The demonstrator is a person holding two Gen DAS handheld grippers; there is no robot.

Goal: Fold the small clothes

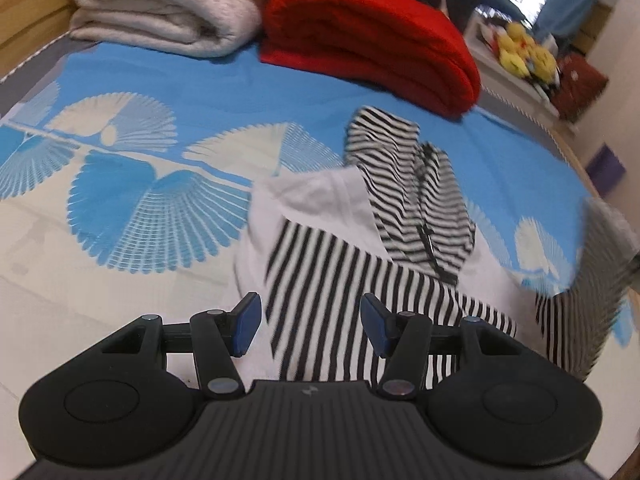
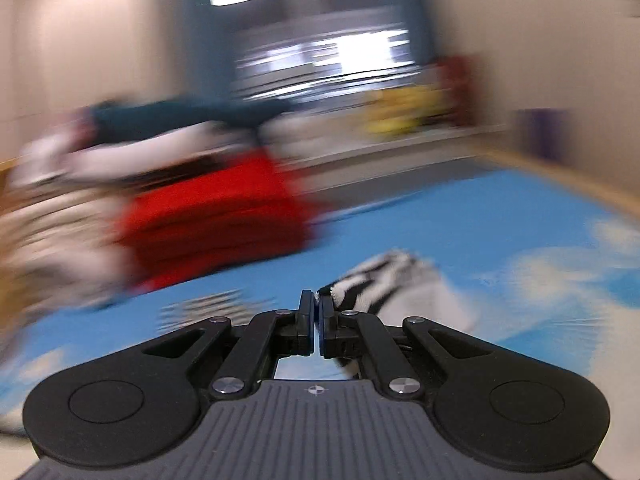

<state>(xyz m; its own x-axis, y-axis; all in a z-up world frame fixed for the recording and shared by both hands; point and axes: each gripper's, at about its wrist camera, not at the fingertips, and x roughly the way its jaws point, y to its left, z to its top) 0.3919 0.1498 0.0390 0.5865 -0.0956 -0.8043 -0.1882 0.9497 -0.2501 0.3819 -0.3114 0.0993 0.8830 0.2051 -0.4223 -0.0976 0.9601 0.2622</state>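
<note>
A: What is the left hand-held gripper (image 1: 311, 325) doing?

B: Its jaws stand apart with nothing pinched between them. It hangs over the striped garment (image 1: 352, 276), which lies crumpled on the bed (image 1: 132, 80) just below and beyond the blue pads.

A: And the right hand-held gripper (image 2: 317, 307)?

B: Its jaws are pressed together on a corner of that black-and-white striped cloth (image 2: 372, 276). The fabric pokes out past the fingertips and trails off to the right and down behind the gripper. That view is badly smeared, so I cannot tell much else there.

A: How does the garment lie?

B: Part of it is bunched toward the middle of the bed, with a plain white inner side turned up beside the stripes. One end rises at the right edge of the left view, blurred.

A: What is farther out?

B: The bedsheet is blue with white fan patterns. At the far end sit a folded red blanket (image 1: 368, 40) and, just beside it, a folded cream blanket (image 1: 160, 12). Beyond the bed, yellow soft toys (image 1: 524, 48) rest on a shelf.
</note>
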